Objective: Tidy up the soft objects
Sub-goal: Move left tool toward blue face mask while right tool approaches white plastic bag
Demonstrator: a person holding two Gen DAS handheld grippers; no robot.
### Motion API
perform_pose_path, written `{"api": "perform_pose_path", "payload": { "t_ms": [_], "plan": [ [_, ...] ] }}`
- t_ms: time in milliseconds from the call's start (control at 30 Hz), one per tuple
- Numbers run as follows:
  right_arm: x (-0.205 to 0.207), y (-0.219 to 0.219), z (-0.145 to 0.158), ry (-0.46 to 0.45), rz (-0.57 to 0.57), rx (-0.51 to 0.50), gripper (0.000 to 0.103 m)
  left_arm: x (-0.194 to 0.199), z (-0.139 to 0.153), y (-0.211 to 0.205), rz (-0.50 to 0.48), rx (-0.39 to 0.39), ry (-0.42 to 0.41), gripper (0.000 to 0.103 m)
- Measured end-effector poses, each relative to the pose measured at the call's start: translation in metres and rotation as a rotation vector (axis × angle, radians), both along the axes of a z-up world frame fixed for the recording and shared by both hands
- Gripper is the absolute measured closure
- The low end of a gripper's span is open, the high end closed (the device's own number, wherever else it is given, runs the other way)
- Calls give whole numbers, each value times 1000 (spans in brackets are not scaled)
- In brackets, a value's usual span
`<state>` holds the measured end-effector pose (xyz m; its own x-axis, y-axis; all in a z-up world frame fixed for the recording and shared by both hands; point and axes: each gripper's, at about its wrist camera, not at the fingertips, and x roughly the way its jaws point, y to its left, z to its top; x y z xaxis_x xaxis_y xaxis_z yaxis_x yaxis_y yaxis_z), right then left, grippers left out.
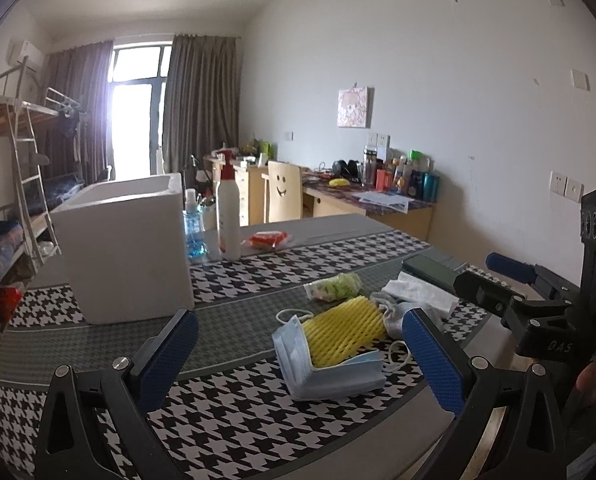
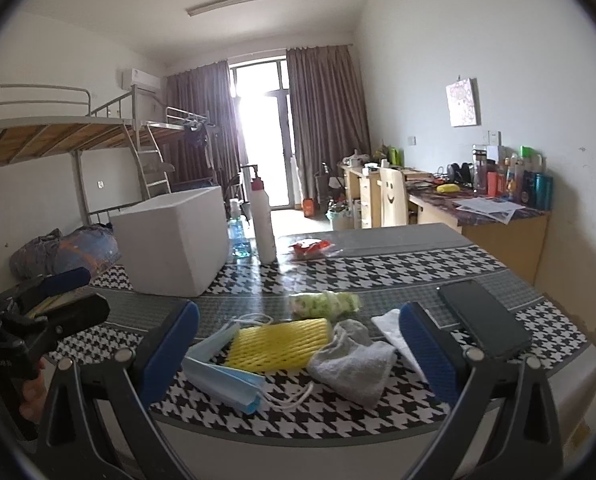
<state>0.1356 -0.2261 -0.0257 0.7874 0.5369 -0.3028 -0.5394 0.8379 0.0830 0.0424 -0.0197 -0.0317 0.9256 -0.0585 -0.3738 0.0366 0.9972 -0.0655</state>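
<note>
A pile of soft things lies on the houndstooth table (image 1: 238, 420): a blue face mask (image 1: 321, 364) (image 2: 226, 376), a yellow foam net sleeve (image 1: 343, 330) (image 2: 278, 342), a grey cloth pouch (image 2: 349, 364) (image 1: 389, 316), a white tissue (image 1: 421, 294) (image 2: 389, 330) and a green-white packet (image 1: 333, 286) (image 2: 323, 304). A white foam box (image 1: 126, 248) (image 2: 174, 240) stands open-topped at the left. My left gripper (image 1: 299, 354) is open and empty just before the mask. My right gripper (image 2: 298, 354) is open and empty over the pile.
A white pump bottle (image 1: 228, 216), a blue spray bottle (image 1: 194, 228) and a red packet (image 1: 268, 239) stand behind the box. A dark phone (image 2: 483, 320) lies at the right. A bunk bed (image 2: 58, 140) is at the left, a cluttered desk (image 2: 497, 208) at the right wall.
</note>
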Motion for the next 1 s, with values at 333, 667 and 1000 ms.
{"api": "perform_pose_path", "payload": {
  "t_ms": [333,667,1000],
  "plan": [
    [8,-4,-6,1,-39,-36,1,17,-12,-6,-14,18,68,1],
    [23,-7,-17,51,-75,-58,1,35,-24,-10,-31,23,126,1],
    [41,-11,-26,87,-103,-80,1,51,-38,-14,-26,40,200,1]
  ]
}}
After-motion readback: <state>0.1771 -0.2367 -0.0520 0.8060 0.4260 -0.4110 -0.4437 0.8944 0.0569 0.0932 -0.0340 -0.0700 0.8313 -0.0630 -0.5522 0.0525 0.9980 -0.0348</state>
